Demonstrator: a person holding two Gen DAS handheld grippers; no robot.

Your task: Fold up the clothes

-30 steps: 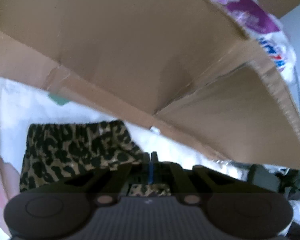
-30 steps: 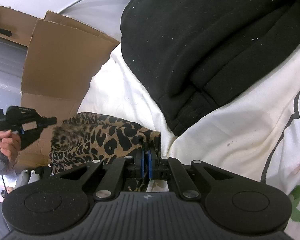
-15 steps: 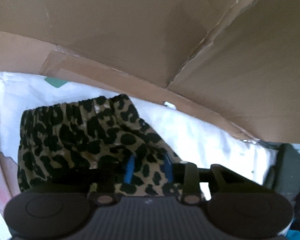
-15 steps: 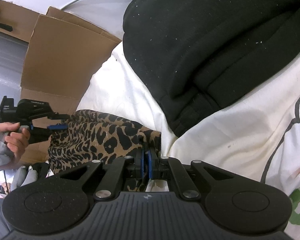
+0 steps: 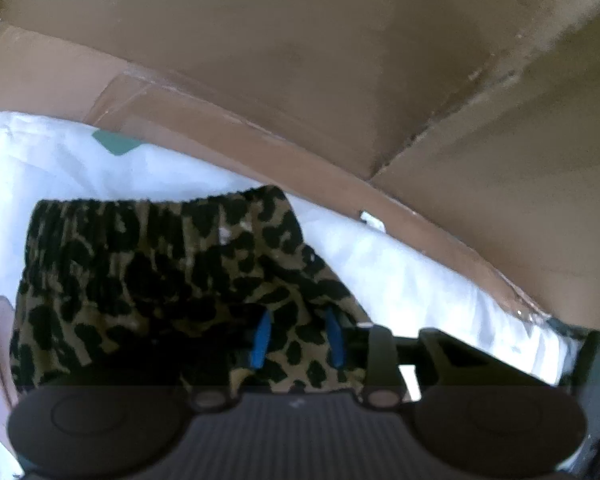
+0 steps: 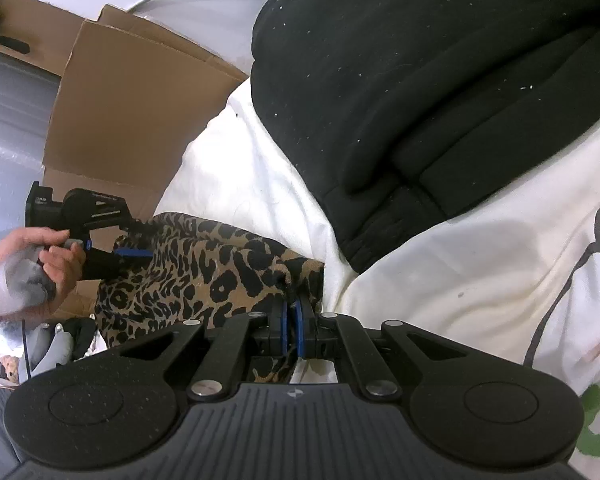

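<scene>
Soft leopard-print cloth point(image 5: 148, 280); matt cardboard point(image 5: 300, 60).

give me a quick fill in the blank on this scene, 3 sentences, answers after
1. The garment being handled has a ____ print.
2. The right tongs are shut on a corner of that garment, while the left tongs stand ____ over it.
3. The dark garment lying on the white sheet beyond it is coloured ____.

Missing words: leopard; open; black

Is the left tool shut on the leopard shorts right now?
No, the left tool is open, its blue pads apart over the leopard shorts.
</scene>
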